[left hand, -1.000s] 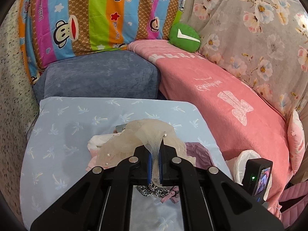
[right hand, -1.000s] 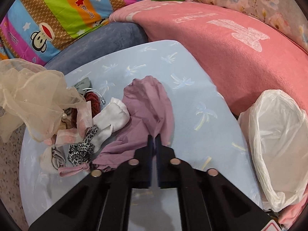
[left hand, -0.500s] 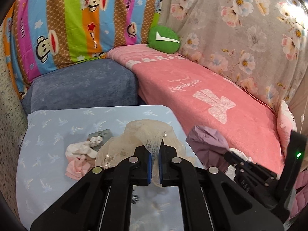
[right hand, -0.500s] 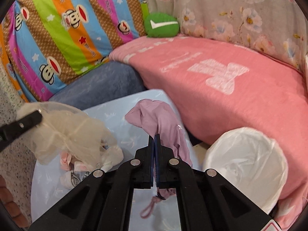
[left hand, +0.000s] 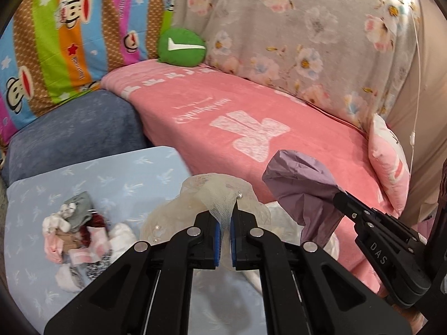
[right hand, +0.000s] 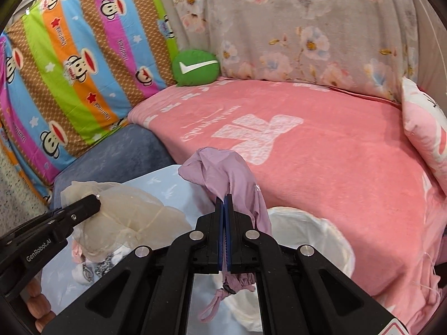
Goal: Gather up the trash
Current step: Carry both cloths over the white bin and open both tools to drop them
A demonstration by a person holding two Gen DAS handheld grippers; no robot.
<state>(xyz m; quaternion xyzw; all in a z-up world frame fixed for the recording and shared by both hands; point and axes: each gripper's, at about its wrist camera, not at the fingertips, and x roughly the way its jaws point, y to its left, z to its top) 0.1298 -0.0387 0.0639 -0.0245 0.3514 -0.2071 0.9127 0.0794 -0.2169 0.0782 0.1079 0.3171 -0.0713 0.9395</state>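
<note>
My left gripper [left hand: 226, 217] is shut on a cream mesh cloth with small pearls [left hand: 215, 195] and holds it above the light blue table [left hand: 117, 178]. It also shows in the right wrist view [right hand: 125, 217]. My right gripper [right hand: 225, 203] is shut on a mauve cloth [right hand: 223, 167], held over the white trash bag [right hand: 307, 237]. In the left wrist view the mauve cloth [left hand: 304, 184] hangs from the right gripper [left hand: 339, 195] above the bag [left hand: 282, 223], which is mostly hidden.
A pile of small cloth scraps [left hand: 81, 231] lies on the table's left part. A pink blanket [left hand: 237, 117] covers the sofa behind, with a blue cushion [left hand: 75, 122], a green round pillow [left hand: 181, 46] and a pink pillow [left hand: 388, 150].
Both grippers have lifted their cloths off the table and swung right, towards the white bag. The mauve cloth now hangs over the bag's opening.
</note>
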